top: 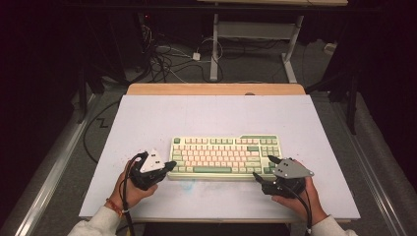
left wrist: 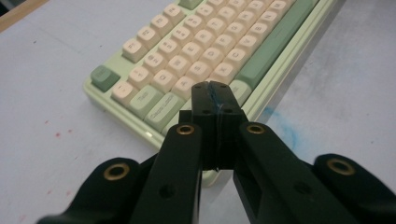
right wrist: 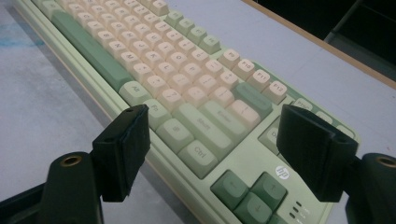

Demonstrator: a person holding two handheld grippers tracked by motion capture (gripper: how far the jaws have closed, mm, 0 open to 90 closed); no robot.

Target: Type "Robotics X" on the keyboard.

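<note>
On the pale tabletop (top: 147,123), the green-and-cream keyboard (top: 226,157) lies between your grippers. Your left gripper (top: 169,165) has its fingers pressed together at the keyboard's left end; your right gripper (top: 265,167) spreads its fingers wide at the right end. Nothing is gripped yet; the handling looks barely begun.

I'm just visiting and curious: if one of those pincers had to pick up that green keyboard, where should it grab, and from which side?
Probably the keyboard at its short right end, coming in level from the right. It lies flat, too wide to span, but its thin edge should fit between the open right gripper jaws already there. The left gripper is shut.
</note>
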